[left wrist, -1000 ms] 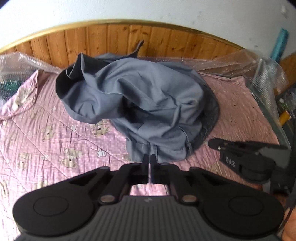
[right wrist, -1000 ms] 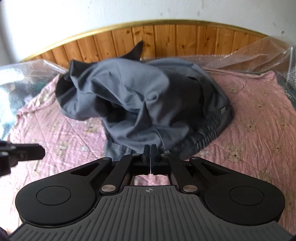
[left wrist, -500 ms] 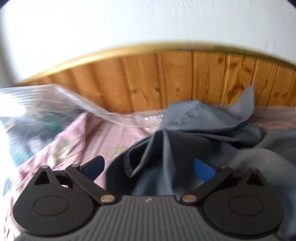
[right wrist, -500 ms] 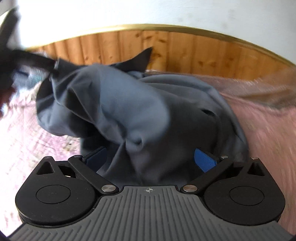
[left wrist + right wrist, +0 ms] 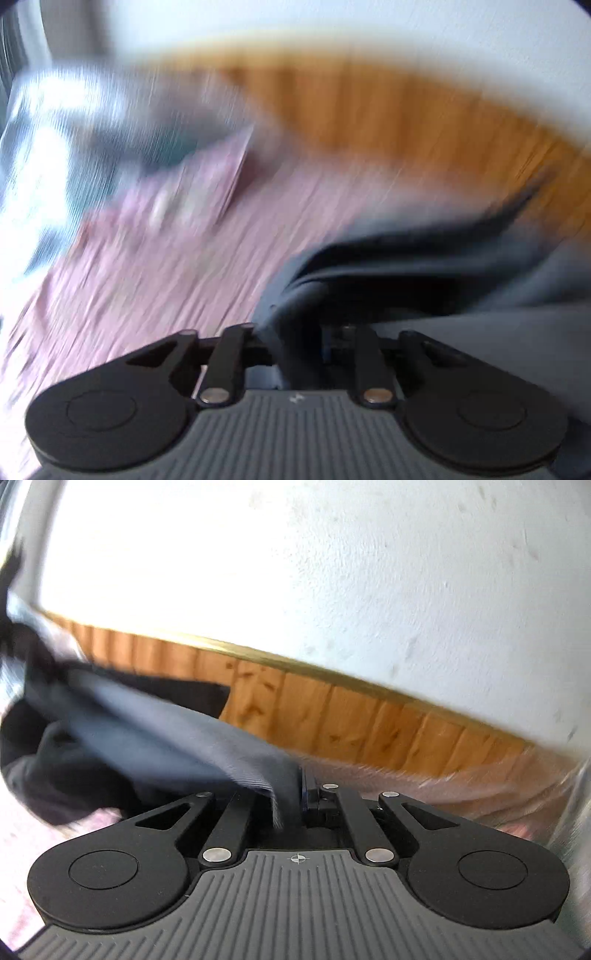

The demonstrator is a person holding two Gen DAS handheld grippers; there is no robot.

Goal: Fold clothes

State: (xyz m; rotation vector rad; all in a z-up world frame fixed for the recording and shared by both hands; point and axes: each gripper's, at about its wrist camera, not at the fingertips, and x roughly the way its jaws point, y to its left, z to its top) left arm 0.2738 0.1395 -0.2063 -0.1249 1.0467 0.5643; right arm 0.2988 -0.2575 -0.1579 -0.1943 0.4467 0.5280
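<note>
A dark grey garment [image 5: 480, 332] lies bunched on the pink bed sheet [image 5: 147, 277], blurred in the left wrist view. My left gripper [image 5: 295, 339] is shut on a fold of it, and the cloth rises between the fingers. In the right wrist view the same grey garment [image 5: 166, 738] stretches away to the left, lifted off the bed. My right gripper [image 5: 291, 801] is shut on its edge, and the cloth hides the left finger tip.
A wooden headboard [image 5: 332, 716] with a gold rim runs under a white wall [image 5: 406, 572]. Clear plastic wrap [image 5: 48, 147] lies bunched at the bed's left side, and more plastic wrap [image 5: 461, 782] along the headboard.
Both grippers, open over the garment half a second ago, have shut on it. The right one has lifted and tilted up toward the wall; the left view is blurred by fast motion.
</note>
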